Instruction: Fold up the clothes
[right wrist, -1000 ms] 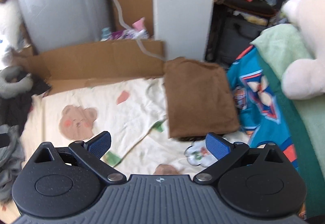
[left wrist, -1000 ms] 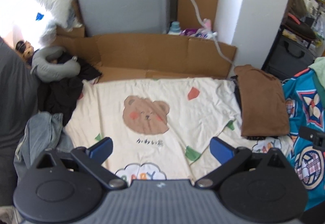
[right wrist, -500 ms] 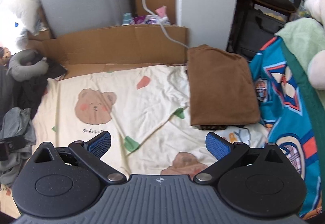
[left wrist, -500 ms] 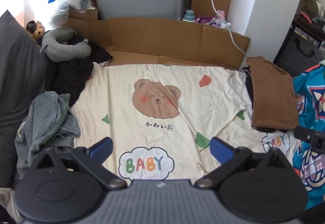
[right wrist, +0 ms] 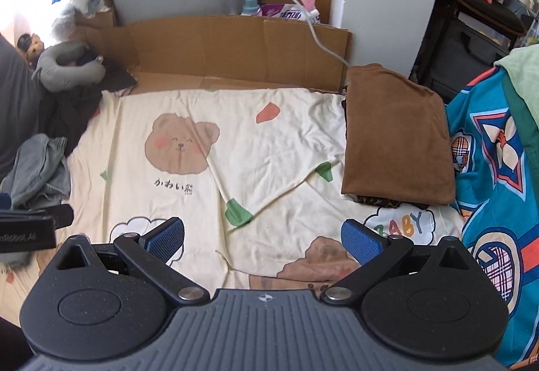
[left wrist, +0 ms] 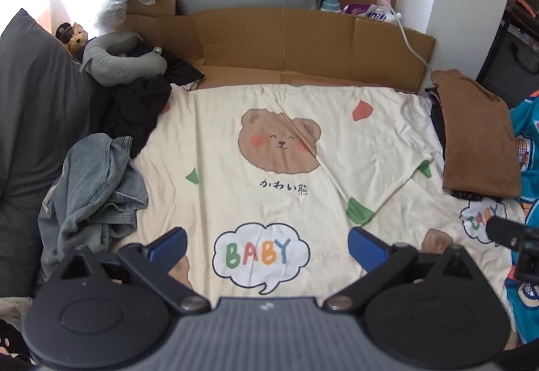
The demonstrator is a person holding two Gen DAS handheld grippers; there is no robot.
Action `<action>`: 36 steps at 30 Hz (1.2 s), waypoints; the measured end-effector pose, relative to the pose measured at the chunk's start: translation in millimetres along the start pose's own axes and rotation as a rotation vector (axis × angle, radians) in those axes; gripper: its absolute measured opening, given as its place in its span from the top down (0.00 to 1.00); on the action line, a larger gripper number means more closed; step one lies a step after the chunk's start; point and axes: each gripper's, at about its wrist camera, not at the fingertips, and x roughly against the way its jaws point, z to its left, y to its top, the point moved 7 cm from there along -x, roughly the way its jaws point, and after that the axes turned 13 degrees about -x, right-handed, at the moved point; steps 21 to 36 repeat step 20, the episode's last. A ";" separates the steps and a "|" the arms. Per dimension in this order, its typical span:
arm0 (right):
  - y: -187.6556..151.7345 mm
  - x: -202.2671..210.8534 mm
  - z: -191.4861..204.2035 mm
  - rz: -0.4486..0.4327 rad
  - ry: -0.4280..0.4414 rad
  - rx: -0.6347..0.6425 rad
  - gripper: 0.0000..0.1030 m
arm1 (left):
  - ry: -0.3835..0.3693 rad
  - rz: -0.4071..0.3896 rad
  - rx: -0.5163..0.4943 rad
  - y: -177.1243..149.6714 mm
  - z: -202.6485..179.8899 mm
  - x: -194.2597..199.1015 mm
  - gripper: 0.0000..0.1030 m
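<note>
Hovering both the left gripper [left wrist: 266, 244] and right gripper [right wrist: 262, 236] wide apart and empty, judging the soft, limp denim garment [left wrist: 94, 182] at the bed's left edge best pinched by its waistband.

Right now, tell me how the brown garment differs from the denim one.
The brown garment is folded into a flat, neat rectangle; the denim garment lies crumpled in a loose heap. The brown one sits at the right edge of the cream bear-print sheet, the denim one at its left edge. Both lie untouched by either gripper.
</note>
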 end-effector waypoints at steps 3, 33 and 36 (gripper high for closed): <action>-2.2 -2.9 1.3 0.006 -0.006 0.020 0.01 | -0.019 -0.013 -0.004 2.6 -4.6 4.4 0.00; 3.5 -2.5 -0.4 0.003 -0.004 0.015 0.01 | -0.039 -0.022 -0.015 4.0 -13.4 8.1 0.00; 3.5 -2.5 -0.4 0.003 -0.004 0.015 0.01 | -0.039 -0.022 -0.015 4.0 -13.4 8.1 0.00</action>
